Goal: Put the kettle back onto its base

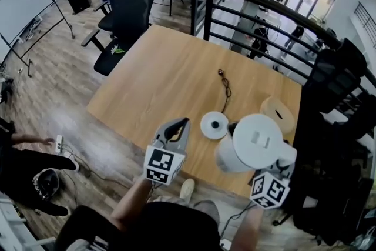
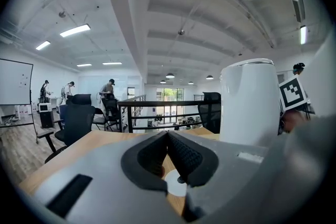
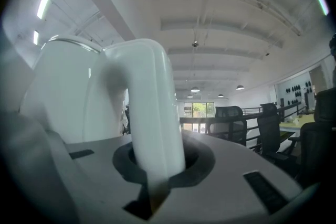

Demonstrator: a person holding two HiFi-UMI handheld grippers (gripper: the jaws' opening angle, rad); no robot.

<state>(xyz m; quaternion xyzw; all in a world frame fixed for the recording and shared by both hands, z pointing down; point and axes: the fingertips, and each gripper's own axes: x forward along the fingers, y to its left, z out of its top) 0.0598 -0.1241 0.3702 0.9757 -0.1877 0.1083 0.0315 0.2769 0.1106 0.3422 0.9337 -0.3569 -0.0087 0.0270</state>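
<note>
My right gripper (image 3: pixel 157 165) is clamped on the handle (image 3: pixel 149 107) of the kettle (image 1: pixel 252 141), which stands just in front of it. My left gripper (image 2: pixel 168 150) is closed and empty, and the base (image 1: pixel 214 125) lies just beyond its tips. I fear the kettle may tilt on its handle and land off-centre, or push the light base aside.

White kettle (image 1: pixel 254 141) just beside round base (image 1: pixel 214 125), at its four o'clock; right gripper (image 1: pixel 282 166) at handle. Base's eight o'clock: left gripper (image 1: pixel 178 127). Wooden table (image 1: pixel 164 79) beneath.
</note>
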